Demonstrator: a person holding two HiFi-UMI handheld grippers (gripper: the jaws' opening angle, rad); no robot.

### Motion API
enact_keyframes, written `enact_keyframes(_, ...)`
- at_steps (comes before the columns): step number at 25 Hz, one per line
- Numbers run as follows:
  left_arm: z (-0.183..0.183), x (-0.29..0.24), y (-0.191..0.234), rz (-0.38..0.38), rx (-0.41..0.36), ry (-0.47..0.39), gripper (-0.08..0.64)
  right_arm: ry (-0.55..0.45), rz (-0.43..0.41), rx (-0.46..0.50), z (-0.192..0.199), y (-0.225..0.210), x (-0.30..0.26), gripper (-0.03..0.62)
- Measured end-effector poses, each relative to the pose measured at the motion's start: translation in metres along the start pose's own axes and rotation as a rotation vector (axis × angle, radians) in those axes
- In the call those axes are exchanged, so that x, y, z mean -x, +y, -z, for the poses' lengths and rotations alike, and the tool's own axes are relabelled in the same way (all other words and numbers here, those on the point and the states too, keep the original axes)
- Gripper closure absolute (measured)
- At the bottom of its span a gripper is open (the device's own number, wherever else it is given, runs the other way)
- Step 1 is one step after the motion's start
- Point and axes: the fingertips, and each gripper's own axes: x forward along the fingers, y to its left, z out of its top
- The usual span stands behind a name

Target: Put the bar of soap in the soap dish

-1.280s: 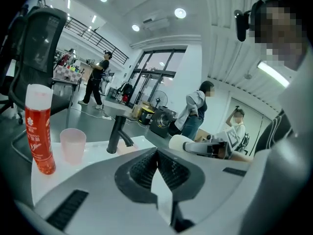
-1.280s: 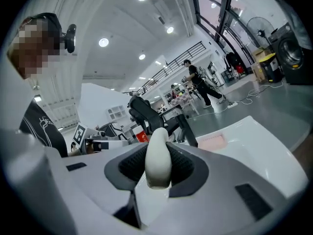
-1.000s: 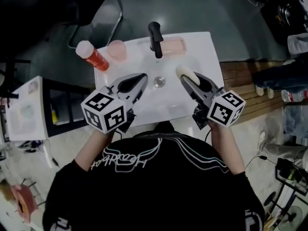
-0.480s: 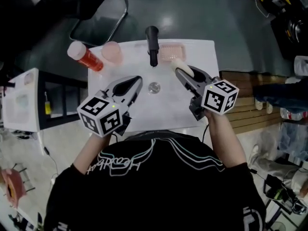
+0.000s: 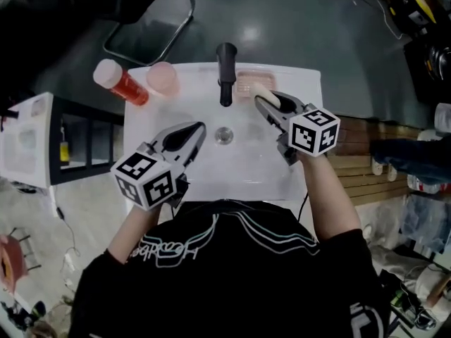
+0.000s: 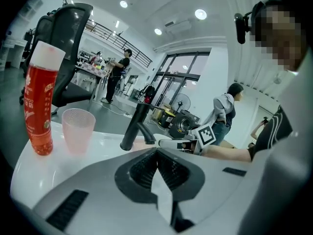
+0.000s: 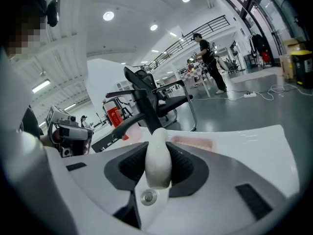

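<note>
Right gripper [image 7: 157, 144] is part open, its pads clamped on the soap [image 7: 157, 166]. The soap stands on edge between them, with its far end poking past the tips. It is not in the dish [image 5: 246, 80]. In the head view the soap's tip overlaps the dish's front right part, and contact can't be told. In the right gripper view the pink dish lies just beyond the soap, a little to the right.

Left gripper [image 6: 157, 151] has its jaws together with nothing between them. It hovers over the front left of the sink [image 5: 257, 164] and points towards the drain [image 5: 224, 134].

The black tap [image 5: 225, 72] stands at the sink's back edge, just left of the dish. A pink cup [image 5: 163, 78] sits on the back left corner. A red bottle [image 5: 118, 82] with a white cap stands beside the cup, at the edge.

Behind the sink are grey floor and a black chair [image 7: 146, 89], with people further off.
</note>
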Motion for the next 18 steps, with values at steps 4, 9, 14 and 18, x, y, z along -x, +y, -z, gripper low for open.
enact_keyframes(4, 0.009, -0.001, 0.006, -0.019, 0.023, 0.001, 0.538, 0.040, 0.002, 0.061, 0.005, -0.010, -0.015, 0.465)
enact_keyframes(9, 0.020, -0.004, 0.013, -0.035, 0.040, 0.008, 0.538, 0.074, -0.021, 0.120, 0.012, -0.015, -0.030, 0.465)
enact_keyframes(14, 0.025, -0.006, 0.015, -0.037, 0.053, 0.013, 0.538, 0.086, -0.029, 0.136, 0.011, -0.019, -0.040, 0.465)
enact_keyframes(18, 0.025, -0.005, 0.019, -0.039, 0.048, 0.016, 0.538, 0.103, -0.016, 0.165, 0.007, -0.026, -0.047, 0.463)
